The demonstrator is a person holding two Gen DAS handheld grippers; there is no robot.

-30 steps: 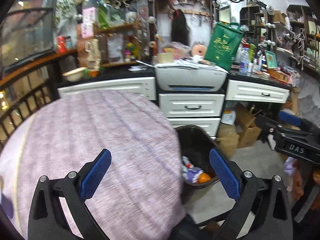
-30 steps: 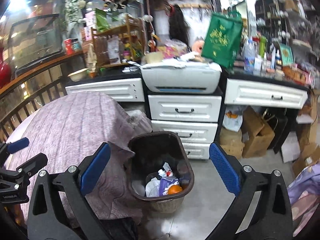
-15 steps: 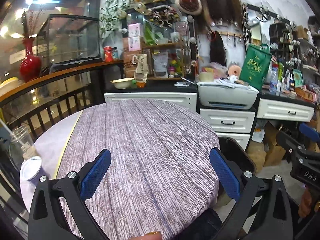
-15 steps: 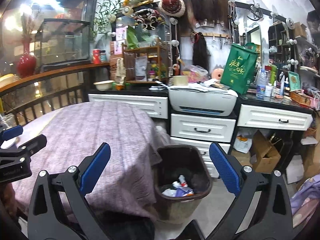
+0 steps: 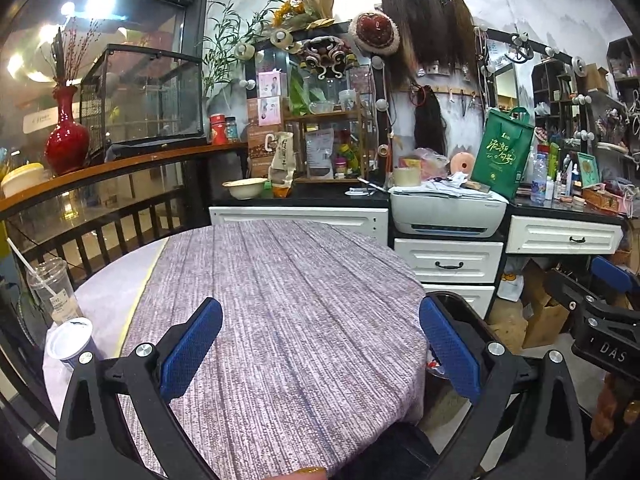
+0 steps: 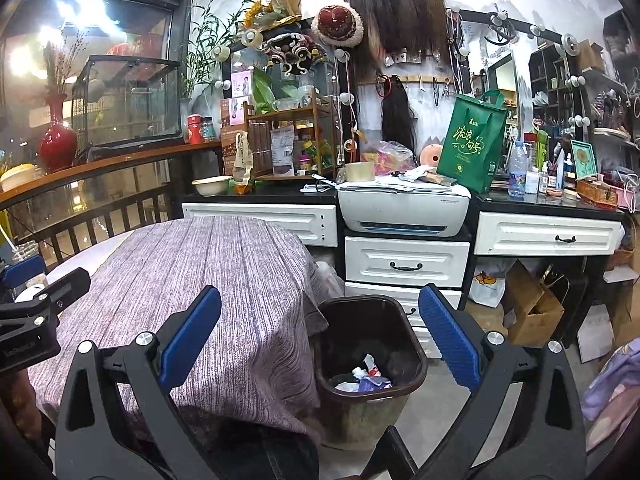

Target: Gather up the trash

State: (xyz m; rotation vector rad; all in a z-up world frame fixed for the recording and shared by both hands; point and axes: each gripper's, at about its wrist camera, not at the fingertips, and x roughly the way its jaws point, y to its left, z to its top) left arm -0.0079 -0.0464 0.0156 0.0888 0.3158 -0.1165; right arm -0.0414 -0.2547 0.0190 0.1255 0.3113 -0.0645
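White capitals "DAS" stand on the black body of the right gripper (image 5: 604, 354) — the one lettering clearly readable. The green tote bag (image 6: 474, 142) carries pale script, and the clear plastic cup (image 5: 54, 292) a small label — neither legible.

Bin (image 5: 460, 308): mostly hidden behind table edge and pad in left view; contents unseen there.
Trash (image 6: 364, 376) in bin: items too small to identify.
Cup (image 5: 70, 344): base hidden by gripper frame.
Right gripper (image 5: 608, 320): cut off at left view's edge.
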